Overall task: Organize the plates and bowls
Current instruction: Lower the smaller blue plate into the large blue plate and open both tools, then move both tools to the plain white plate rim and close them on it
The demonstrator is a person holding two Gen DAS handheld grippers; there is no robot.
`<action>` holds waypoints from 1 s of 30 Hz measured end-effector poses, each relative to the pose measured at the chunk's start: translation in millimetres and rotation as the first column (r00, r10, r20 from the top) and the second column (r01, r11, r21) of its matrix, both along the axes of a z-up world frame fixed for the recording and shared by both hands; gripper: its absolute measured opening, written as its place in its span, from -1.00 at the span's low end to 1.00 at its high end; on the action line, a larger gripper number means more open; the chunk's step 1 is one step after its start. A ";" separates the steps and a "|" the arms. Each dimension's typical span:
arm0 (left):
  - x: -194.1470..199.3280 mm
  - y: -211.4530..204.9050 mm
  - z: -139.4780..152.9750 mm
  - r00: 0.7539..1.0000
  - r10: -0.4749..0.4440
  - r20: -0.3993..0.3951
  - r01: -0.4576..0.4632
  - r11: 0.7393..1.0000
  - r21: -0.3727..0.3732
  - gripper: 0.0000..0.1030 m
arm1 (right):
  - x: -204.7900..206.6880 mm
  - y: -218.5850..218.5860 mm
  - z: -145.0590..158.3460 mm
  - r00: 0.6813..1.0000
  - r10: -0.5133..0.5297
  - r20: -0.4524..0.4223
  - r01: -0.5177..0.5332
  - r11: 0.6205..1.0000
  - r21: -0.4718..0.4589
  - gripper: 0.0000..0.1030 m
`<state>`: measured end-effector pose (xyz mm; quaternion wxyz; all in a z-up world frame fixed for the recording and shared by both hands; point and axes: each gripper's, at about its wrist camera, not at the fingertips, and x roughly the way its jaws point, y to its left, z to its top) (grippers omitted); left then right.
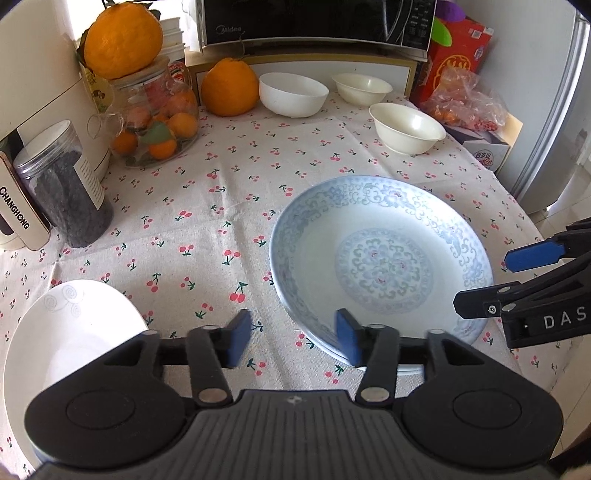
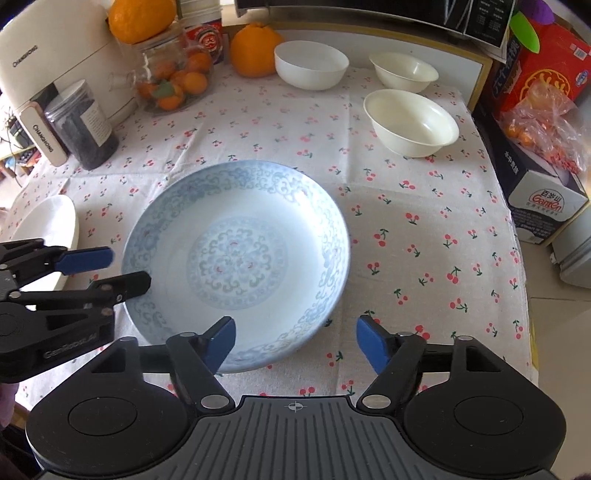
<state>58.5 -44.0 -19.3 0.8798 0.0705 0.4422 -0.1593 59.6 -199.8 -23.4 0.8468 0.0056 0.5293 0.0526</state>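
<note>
A blue-and-white patterned plate (image 1: 384, 266) (image 2: 236, 258) lies flat on the cherry-print tablecloth. My left gripper (image 1: 293, 341) (image 2: 110, 269) stands open at the plate's left rim, its pads clear of it. At the near rim my right gripper (image 2: 295, 341) (image 1: 491, 280) is open as well, with the rim between its fingers but untouched. A plain white plate (image 1: 66, 332) (image 2: 48, 225) sits to the left of the patterned one. Three empty bowls stand at the back: a white one (image 1: 293, 94) (image 2: 311, 64) and two cream ones (image 1: 362, 88) (image 2: 403, 72), (image 1: 408, 127) (image 2: 412, 122).
On the left stand a glass jar of small oranges (image 1: 159, 122), a dark-filled jar (image 1: 70, 188) and a white appliance (image 1: 40, 92). A large orange (image 1: 229, 86) and a microwave (image 1: 317, 22) are behind. Boxes and a bag (image 2: 543, 122) line the right edge.
</note>
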 end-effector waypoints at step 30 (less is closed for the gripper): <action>8.5 110.3 22.7 0.976 0.219 -0.004 -0.219 0.975 -0.017 0.99 | 6.6 70.5 28.3 0.970 0.057 0.237 -0.105 0.975 0.195 0.77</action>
